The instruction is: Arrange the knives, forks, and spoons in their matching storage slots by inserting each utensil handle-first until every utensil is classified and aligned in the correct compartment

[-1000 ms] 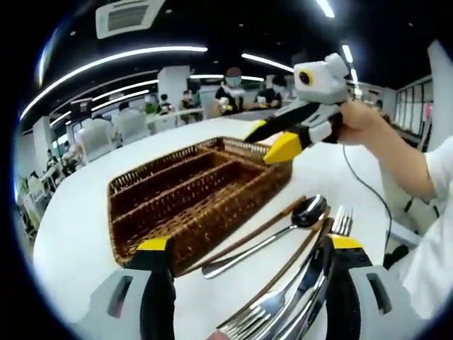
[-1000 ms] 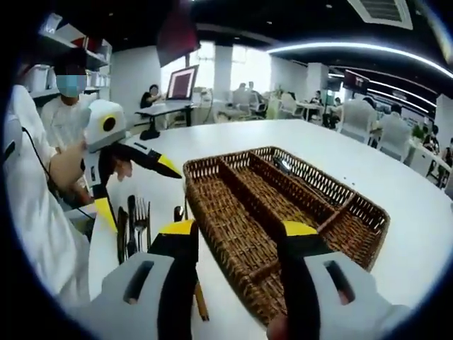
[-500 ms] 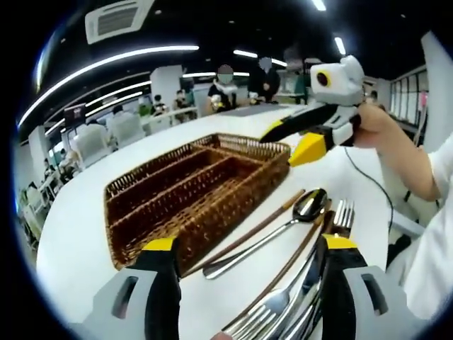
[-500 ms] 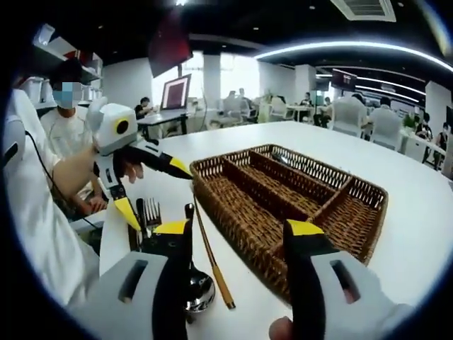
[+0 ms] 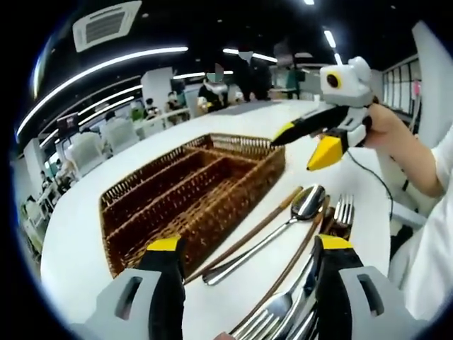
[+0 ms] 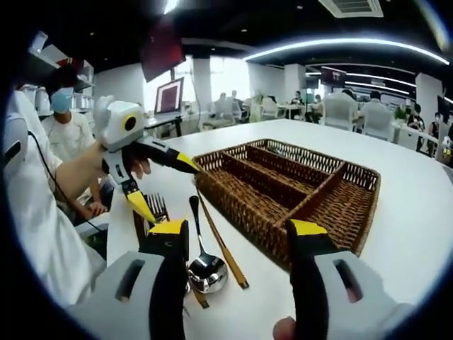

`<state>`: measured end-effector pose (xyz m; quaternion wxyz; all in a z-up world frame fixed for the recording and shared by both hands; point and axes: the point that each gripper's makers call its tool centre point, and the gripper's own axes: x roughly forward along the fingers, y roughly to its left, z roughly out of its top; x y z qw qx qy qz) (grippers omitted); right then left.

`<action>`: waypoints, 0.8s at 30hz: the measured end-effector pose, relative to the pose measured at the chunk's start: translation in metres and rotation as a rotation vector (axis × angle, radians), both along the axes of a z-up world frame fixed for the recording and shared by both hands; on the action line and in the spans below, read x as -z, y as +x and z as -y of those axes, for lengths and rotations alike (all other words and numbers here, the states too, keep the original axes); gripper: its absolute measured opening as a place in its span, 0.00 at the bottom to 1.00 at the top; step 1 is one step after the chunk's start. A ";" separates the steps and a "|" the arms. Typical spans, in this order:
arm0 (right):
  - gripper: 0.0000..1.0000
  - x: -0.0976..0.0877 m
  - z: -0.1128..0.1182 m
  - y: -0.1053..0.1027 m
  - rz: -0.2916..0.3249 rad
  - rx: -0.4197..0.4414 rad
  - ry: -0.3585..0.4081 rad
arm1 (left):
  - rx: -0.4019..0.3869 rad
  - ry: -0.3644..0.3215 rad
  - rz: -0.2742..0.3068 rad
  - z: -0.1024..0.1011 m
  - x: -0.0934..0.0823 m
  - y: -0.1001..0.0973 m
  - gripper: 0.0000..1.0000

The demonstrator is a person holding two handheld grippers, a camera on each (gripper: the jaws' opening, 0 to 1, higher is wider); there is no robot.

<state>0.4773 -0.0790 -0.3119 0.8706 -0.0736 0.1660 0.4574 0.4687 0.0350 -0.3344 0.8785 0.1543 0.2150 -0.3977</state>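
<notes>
Two open tools [image 5: 244,248] [image 6: 230,230] above spoon [image 6: 205,265] beside basket [image 5: 191,195].

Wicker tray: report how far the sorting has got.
Done: nothing visible; the wicker tray shows bare compartments. In hand: nothing; the left claw hangs open above the cutlery, and the right claw is open too. Left: everything. The spoon, the fork and the rest of the utensils lie on the white table beside the tray, waiting to go in handle-first.
</notes>
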 end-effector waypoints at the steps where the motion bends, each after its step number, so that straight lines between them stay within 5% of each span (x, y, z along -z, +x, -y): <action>1: 0.59 0.000 0.001 -0.001 0.001 0.004 0.001 | 0.003 0.002 0.001 0.000 0.000 0.000 0.73; 24: 0.68 0.004 0.006 -0.015 -0.010 0.027 0.012 | 0.111 0.080 0.035 0.010 0.000 -0.004 0.50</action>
